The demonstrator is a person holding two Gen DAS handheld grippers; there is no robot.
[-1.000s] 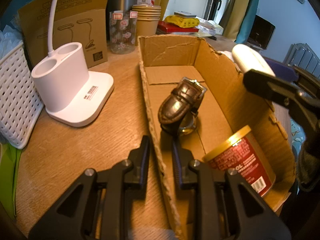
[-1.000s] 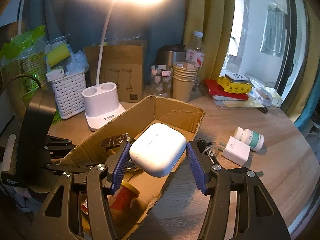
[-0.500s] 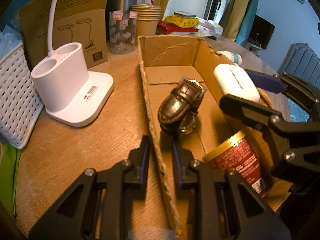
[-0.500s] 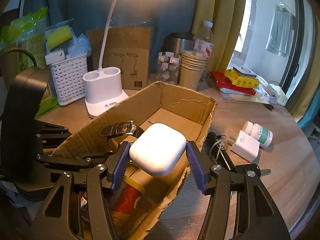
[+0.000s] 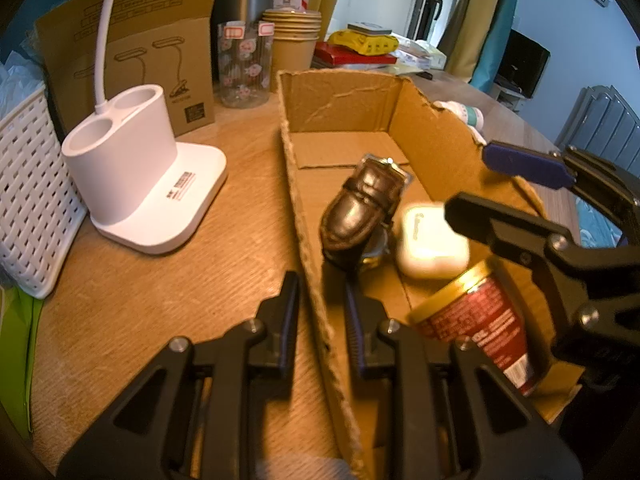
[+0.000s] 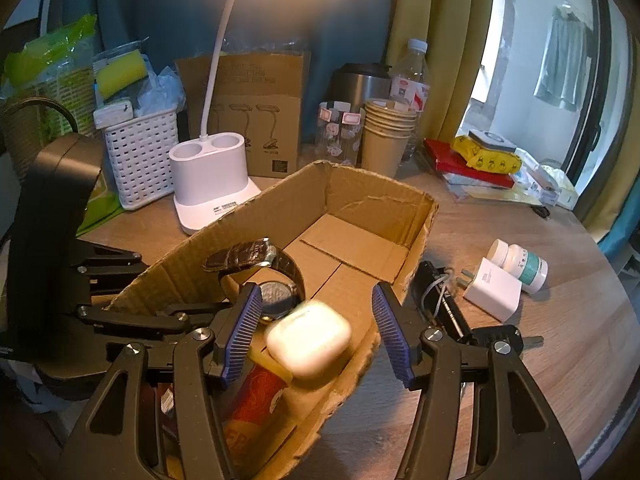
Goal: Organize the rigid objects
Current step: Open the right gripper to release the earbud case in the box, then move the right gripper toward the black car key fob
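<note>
I am watching for 2 ways this could go wrong. The white rounded plastic earbud case (image 6: pixel 308 338) is blurred in both views, low and centre in the right wrist view, so I am judging it to be dropping or just landing rather than lying settled. It could bounce against the brown leather-strap wristwatch (image 5: pixel 366 206) just beside it, or tip onto the red cylindrical can with the gold lid (image 5: pixel 476 322) lying below it in the frame. The second risk is the box itself: the open brown cardboard box (image 5: pixel 340 92) has a torn, flimsy wall, and my left gripper (image 5: pixel 320 300) is pinching that wall at the bottom centre of the left wrist view, jaws nearly closed on the cardboard edge. If I am tugging there, the wall could fold or the box could slide across the wooden tabletop (image 5: pixel 160 300).

My right gripper (image 6: pixel 316 324) is hanging over the box with its jaws standing wide and holding nothing; the blue ribbed pads are clear of the case on both sides.

The case itself is looking smooth, glossy and pebble-shaped, with faint lettering on its top, and it is sitting inside the box between the watch and the can. Being so slick, I am expecting it to skid easily on the cardboard floor.
</note>
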